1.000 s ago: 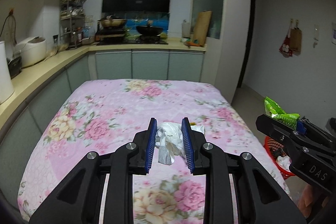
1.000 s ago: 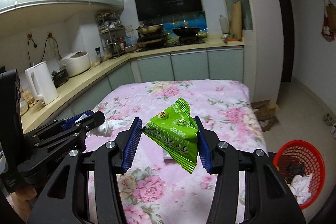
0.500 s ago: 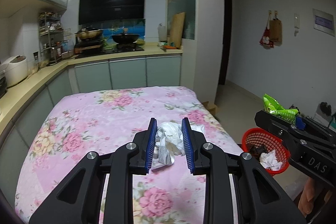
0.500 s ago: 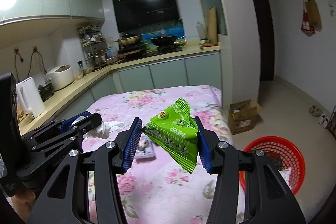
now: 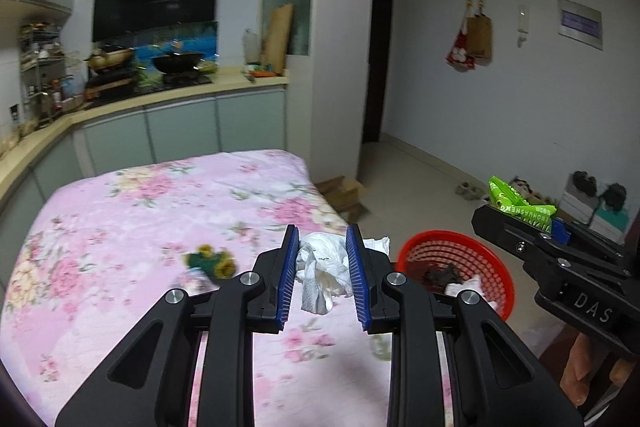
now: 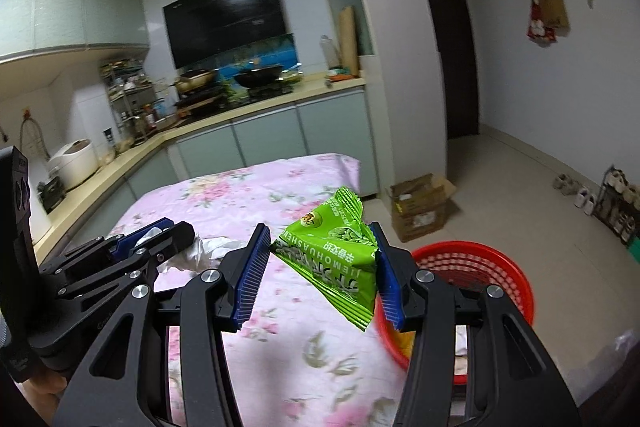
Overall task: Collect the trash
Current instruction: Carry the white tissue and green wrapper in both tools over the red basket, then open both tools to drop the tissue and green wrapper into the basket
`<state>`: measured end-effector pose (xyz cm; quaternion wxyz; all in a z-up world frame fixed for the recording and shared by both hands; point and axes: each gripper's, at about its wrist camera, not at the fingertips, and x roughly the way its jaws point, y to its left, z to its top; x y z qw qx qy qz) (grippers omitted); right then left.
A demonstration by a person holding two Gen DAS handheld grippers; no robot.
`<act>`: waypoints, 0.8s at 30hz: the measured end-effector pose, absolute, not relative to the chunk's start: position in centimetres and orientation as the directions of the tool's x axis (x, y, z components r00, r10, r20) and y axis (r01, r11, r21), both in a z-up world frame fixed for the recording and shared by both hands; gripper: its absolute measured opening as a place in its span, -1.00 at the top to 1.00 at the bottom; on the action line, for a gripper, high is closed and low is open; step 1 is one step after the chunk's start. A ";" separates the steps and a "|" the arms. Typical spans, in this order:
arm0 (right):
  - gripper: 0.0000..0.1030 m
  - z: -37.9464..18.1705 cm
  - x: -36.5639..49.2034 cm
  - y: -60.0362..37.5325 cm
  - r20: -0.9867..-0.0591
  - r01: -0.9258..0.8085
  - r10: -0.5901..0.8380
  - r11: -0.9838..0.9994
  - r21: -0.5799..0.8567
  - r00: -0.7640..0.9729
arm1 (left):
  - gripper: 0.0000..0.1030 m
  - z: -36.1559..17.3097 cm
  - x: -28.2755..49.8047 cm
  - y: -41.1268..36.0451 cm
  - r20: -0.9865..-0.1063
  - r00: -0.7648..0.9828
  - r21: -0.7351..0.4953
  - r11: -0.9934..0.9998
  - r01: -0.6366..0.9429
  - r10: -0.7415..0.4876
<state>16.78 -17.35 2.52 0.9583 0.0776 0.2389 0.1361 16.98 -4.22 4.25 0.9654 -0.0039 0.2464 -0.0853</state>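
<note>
Both your claws have swung right toward the red basket point(image 6: 500, 267). Your left claw point(image 5: 322, 267) pinches a crumpled tissue point(image 5: 324, 263); your right claw point(image 6: 320, 273) pinches a green snack packet point(image 6: 336, 259), both angled down over the flowered desk point(image 5: 140, 219).

Open floor surrounds the red basket point(image 6: 500, 267); the flowered table point(image 6: 280, 347) edge adjoins it

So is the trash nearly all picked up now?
Partly. The red basket on the floor already has some scraps in it. Right now the left tongs hold a crumpled white tissue, and the right tongs hold a green snack bag; neither is dropped in yet. One small wrapper lies on the flowery table.
</note>
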 end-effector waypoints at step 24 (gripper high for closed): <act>0.05 -6.0 22.4 -28.5 -0.633 0.091 0.141 0.943 0.320 0.761 | 0.54 -4.9 26.9 -16.0 -0.679 0.601 -0.220 0.898 0.382 -0.422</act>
